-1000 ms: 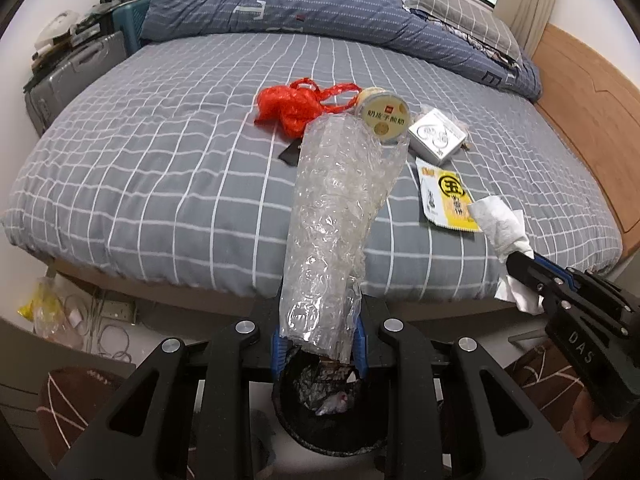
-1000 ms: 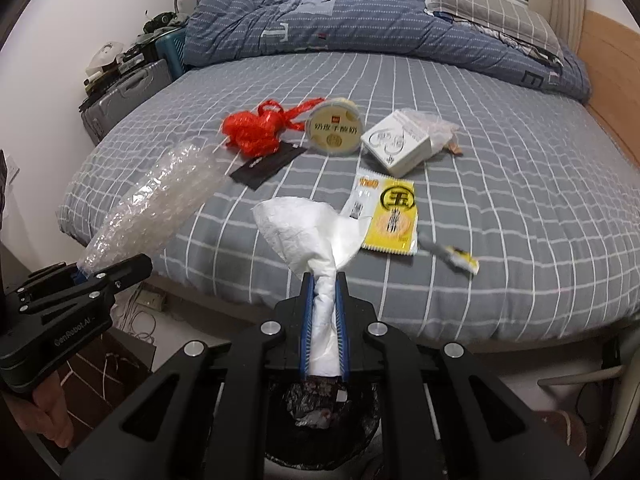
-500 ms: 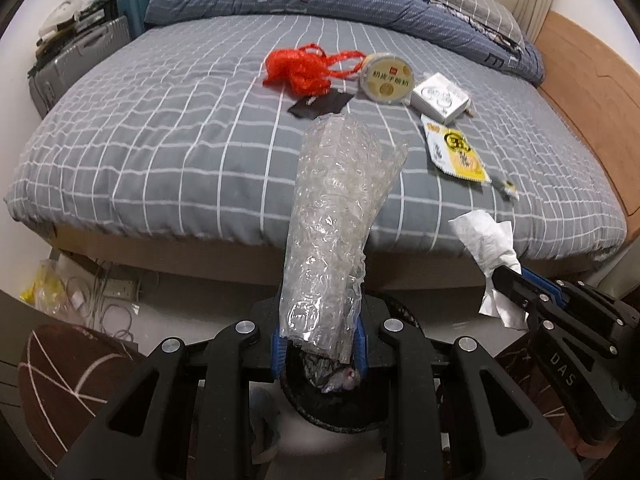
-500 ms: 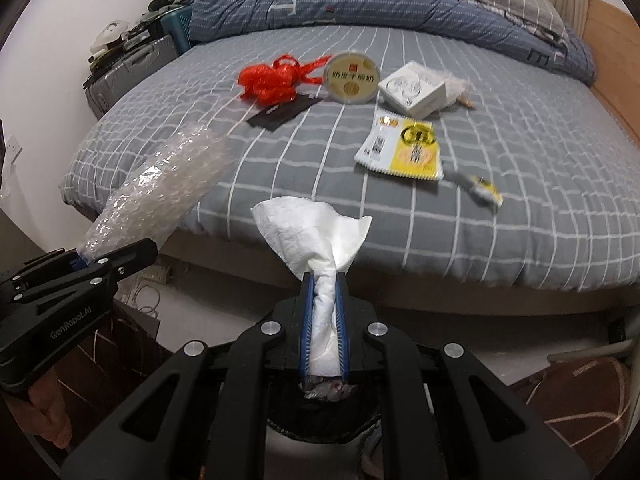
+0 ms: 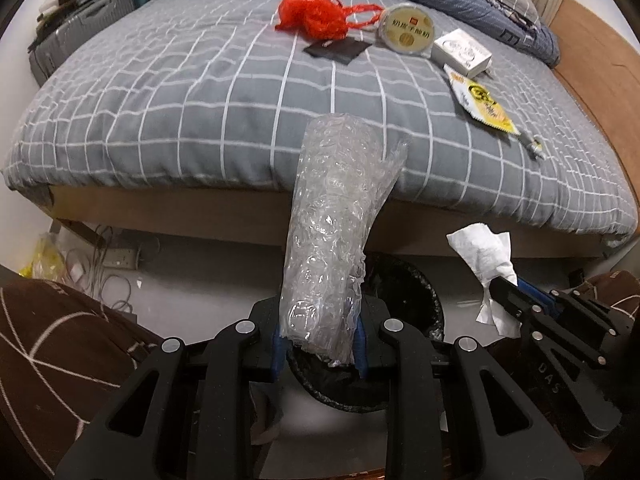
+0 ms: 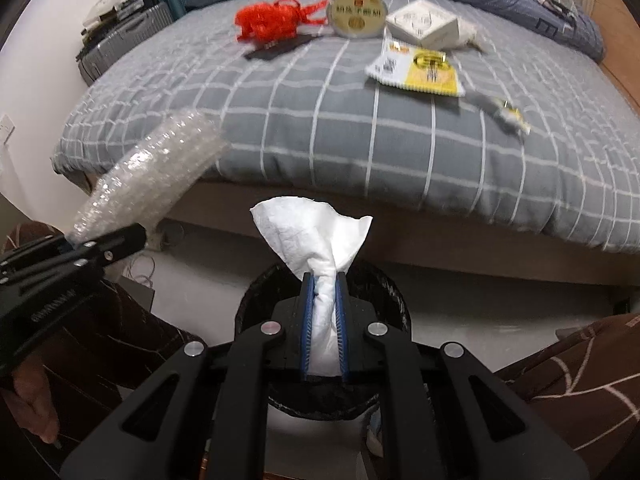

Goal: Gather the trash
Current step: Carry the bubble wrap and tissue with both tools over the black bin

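Observation:
My left gripper is shut on a roll of clear bubble wrap that sticks up and forward; the roll also shows in the right wrist view. My right gripper is shut on a crumpled white tissue, which also shows in the left wrist view. Both grippers hang over a black-lined trash bin on the floor, also seen below the right fingers. On the bed lie a red plastic bag, a round yellow lid, a white box and a yellow packet.
The bed with a grey checked cover stands just ahead, its wooden base near the bin. A black card and a small wrapper lie on it. Cables and a power strip lie on the floor at left. Suitcases stand far left.
Both grippers have drawn back from the bed and lowered, still holding the bubble wrap and the tissue. The trash bin has come into fuller view under both.

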The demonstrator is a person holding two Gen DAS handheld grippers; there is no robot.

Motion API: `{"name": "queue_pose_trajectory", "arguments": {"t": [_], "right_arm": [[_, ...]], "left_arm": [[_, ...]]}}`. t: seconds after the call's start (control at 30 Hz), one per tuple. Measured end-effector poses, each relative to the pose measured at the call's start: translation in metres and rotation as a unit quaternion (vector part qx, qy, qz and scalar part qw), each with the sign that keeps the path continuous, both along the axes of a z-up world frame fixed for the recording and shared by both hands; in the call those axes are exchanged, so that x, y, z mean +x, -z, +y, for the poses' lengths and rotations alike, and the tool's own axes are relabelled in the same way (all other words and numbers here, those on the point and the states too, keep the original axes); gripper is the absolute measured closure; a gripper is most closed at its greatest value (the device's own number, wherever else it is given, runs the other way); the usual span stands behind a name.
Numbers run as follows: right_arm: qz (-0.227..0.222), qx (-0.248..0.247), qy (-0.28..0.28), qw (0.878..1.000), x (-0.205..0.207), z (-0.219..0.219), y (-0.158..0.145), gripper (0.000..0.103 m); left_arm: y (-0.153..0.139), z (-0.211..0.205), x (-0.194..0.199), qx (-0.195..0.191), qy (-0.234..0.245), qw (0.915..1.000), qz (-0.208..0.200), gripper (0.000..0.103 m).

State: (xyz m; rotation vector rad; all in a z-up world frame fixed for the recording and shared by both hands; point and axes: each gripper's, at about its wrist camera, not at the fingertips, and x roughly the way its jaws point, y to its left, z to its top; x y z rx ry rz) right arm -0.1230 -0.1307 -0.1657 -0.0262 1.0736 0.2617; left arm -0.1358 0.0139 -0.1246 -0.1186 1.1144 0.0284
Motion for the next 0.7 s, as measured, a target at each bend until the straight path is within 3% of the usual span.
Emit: {"name": "queue_pose_trajectory", "arguments": {"t": [0.7], "right_arm": [[0.106,-0.021,-0.008,0.994,0.027,0.019,0.09,0.093]], "left_arm": [[0.092,0.02,0.025,0.019,-0.006,0.9975,0.069,0.078]]}}
